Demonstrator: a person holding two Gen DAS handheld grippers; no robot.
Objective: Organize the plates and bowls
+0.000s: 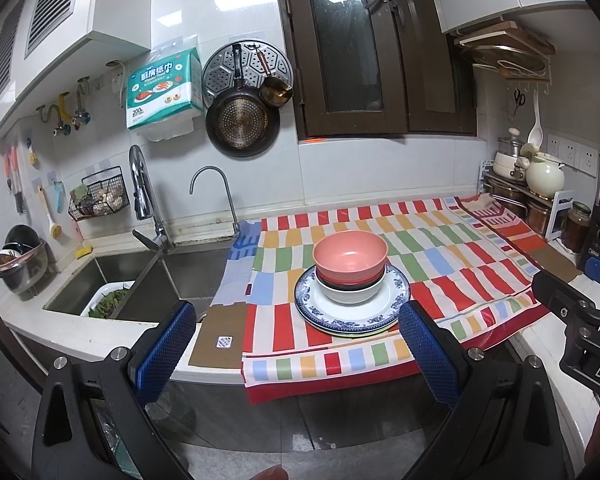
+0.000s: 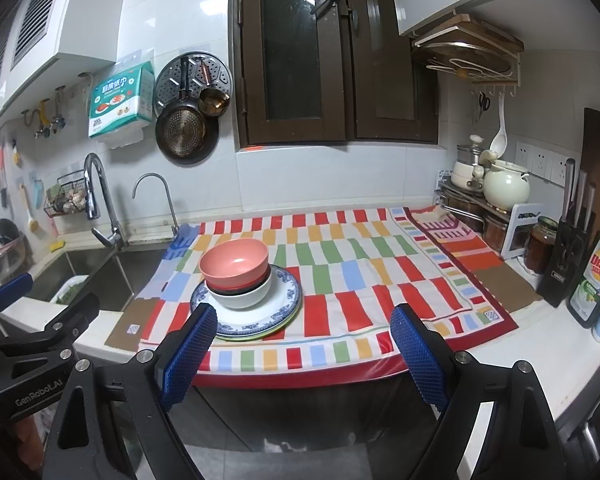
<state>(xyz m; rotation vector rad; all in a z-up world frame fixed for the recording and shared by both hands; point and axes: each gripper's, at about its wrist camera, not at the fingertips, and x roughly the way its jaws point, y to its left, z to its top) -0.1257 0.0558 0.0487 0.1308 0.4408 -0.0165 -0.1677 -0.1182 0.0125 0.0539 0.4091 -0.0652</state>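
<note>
One stack: pink bowl (image 1: 350, 250) on top of nested bowls, on blue-rimmed plates (image 1: 352, 306), resting on striped cloth (image 2: 380, 264) beside sink (image 1: 196, 276). Left gripper (image 1: 296, 354): jaws apart, empty, stack straight ahead, just beyond the fingertips. Right gripper (image 2: 300, 354): jaws apart, empty, stack ahead and off toward its left finger. Likely nearer and better lined up: left.

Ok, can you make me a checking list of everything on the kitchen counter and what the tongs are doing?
Surface: white counter under a striped cloth.
Job's things: pink bowl tops nested bowls on the blue-rimmed plates.
Clutter: dish soap bottle, knife block, jar at the right.
Tongs: left tongs and right tongs open, empty, short of the stack.
Cables: nothing seen.
Surroundings: sink, hanging pan, window.
</note>
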